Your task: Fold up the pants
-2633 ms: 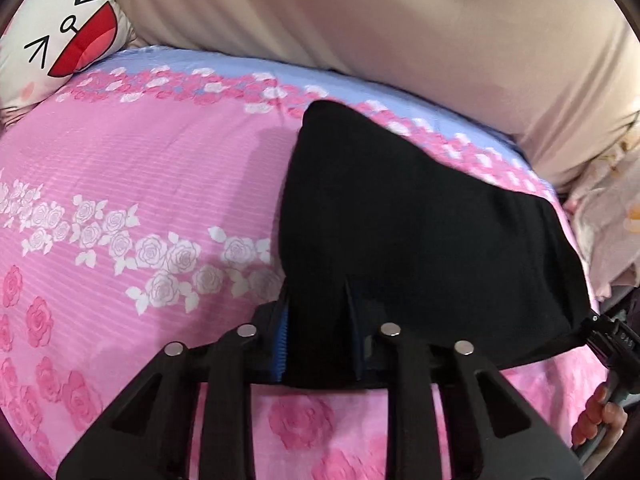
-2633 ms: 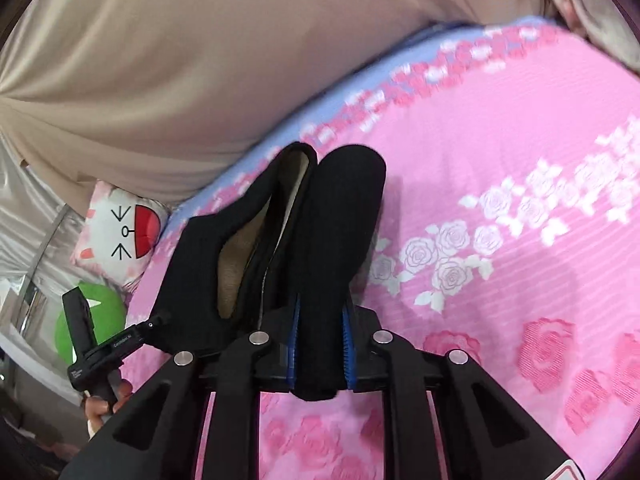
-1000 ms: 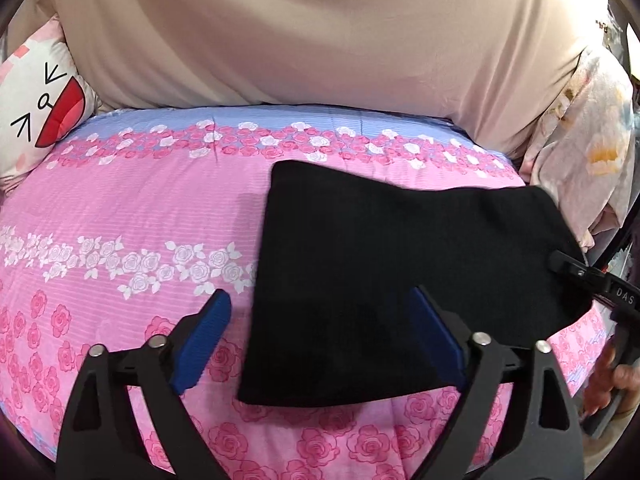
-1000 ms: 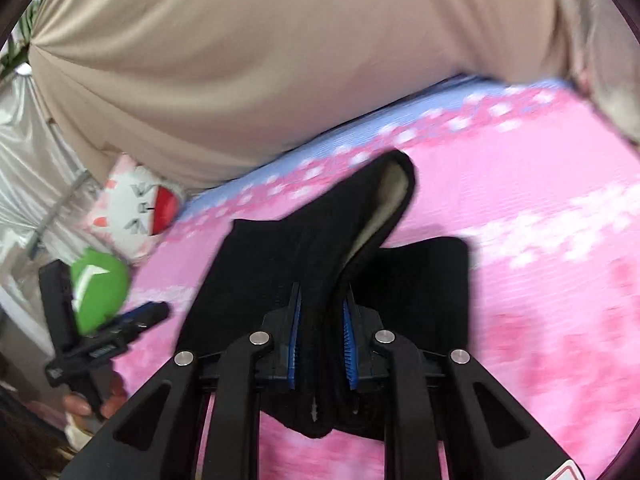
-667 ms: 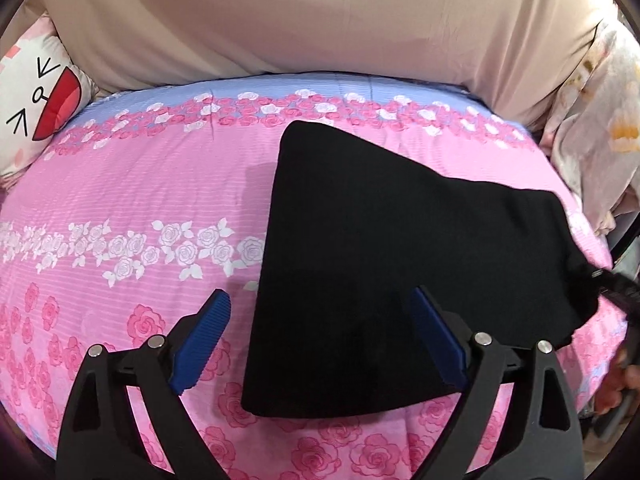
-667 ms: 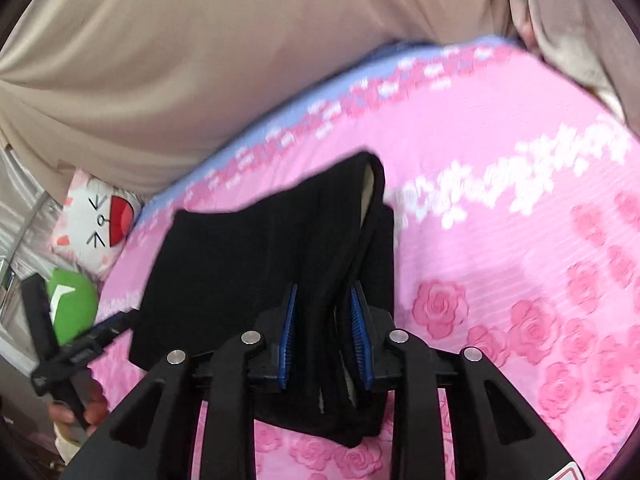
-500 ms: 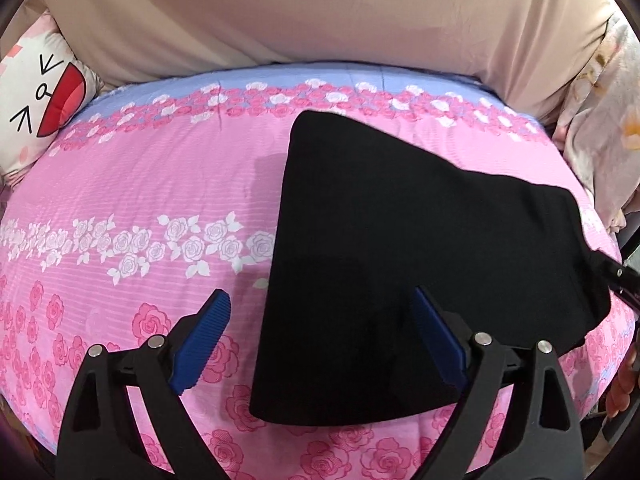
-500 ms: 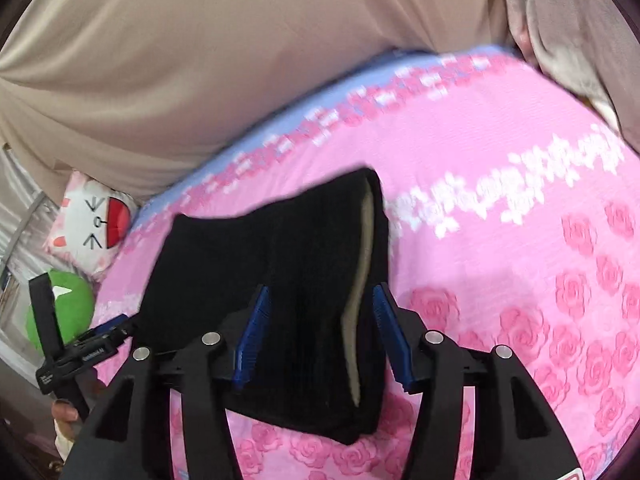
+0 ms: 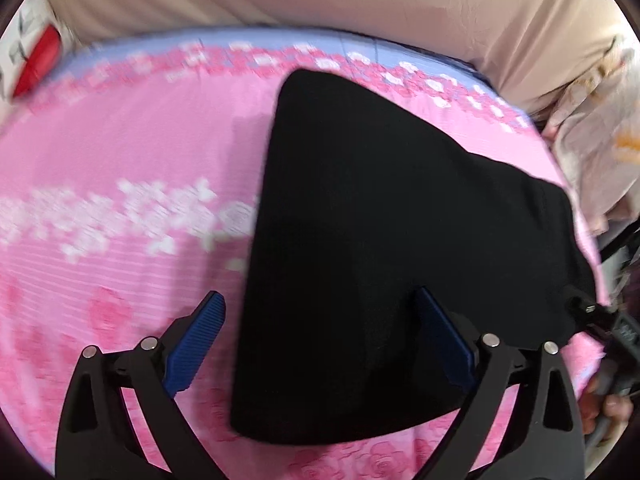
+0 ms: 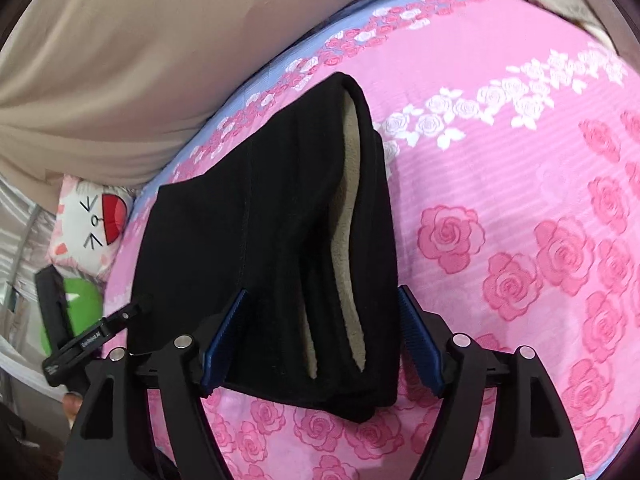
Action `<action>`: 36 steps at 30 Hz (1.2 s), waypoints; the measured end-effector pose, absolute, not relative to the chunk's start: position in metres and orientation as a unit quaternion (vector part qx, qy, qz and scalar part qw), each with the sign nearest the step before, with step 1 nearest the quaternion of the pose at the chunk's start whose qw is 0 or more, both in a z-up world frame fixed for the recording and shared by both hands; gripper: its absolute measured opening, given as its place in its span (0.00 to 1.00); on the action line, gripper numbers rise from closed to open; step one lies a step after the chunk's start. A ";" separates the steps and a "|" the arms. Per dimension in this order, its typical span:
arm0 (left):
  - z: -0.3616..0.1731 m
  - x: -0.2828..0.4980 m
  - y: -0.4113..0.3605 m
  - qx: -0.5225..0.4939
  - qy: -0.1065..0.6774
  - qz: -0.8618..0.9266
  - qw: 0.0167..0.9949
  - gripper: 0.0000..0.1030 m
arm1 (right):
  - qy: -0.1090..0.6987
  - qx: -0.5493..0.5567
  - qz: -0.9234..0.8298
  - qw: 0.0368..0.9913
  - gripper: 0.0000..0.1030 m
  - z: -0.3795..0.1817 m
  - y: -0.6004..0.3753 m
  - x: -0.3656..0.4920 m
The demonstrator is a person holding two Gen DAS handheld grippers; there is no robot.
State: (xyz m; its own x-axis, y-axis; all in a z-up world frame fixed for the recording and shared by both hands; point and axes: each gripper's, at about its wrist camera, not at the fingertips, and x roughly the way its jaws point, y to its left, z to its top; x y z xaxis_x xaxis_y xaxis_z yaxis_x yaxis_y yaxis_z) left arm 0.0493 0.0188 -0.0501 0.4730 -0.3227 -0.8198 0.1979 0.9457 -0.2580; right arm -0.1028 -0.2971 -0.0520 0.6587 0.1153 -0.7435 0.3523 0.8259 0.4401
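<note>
The black pants (image 9: pixel 380 248) are lying folded flat on the pink rose-print bedsheet (image 9: pixel 120 152). Tan fleece lining is showing along the open layered edges nearest the right wrist camera.

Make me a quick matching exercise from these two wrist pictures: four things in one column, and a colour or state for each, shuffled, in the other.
Things:
1. folded black fleece-lined pants
2. left tongs
3. cartoon-face white cushion
4. rose-patterned bedsheet

States:
A. pink, spread under everything
B. open, pads either side of the dark cloth
C. lying flat, beige lining showing at the edge
D. at the bed's far corner, red mouth

Pairs: 1-C, 2-B, 3-D, 4-A
</note>
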 end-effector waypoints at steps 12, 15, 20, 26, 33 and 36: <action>-0.031 0.022 0.077 -0.191 0.464 -0.225 0.835 0.19 | 0.368 0.285 0.018 0.885 0.34 -0.020 -0.268 -0.107; -0.032 -0.006 0.087 -0.179 0.483 -0.214 0.830 0.19 | 0.393 0.274 0.028 0.877 0.36 -0.024 -0.251 -0.117; -0.055 -0.019 0.110 -0.190 0.500 -0.176 0.827 0.47 | 0.424 0.256 -0.032 0.868 0.62 -0.051 -0.256 -0.137; 0.007 -0.016 0.104 -0.166 0.408 -0.151 0.885 0.67 | 0.344 0.178 -0.039 0.921 0.33 0.021 -0.233 -0.131; -0.025 0.078 0.041 -0.097 0.444 -0.102 0.885 0.73 | 0.429 0.113 0.088 0.892 0.06 -0.014 -0.163 0.000; -0.060 0.109 0.058 -0.112 0.474 -0.068 0.871 0.77 | 0.459 0.183 0.040 0.868 0.00 -0.054 -0.216 0.027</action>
State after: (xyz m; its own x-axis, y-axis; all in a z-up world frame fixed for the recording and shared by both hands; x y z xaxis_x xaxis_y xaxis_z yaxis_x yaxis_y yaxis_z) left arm 0.1086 0.0580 -0.0596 0.5411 -0.2256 -0.8101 0.0129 0.9655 -0.2602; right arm 0.0273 -0.2160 -0.0540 0.5746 0.2370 -0.7834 0.0989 0.9300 0.3539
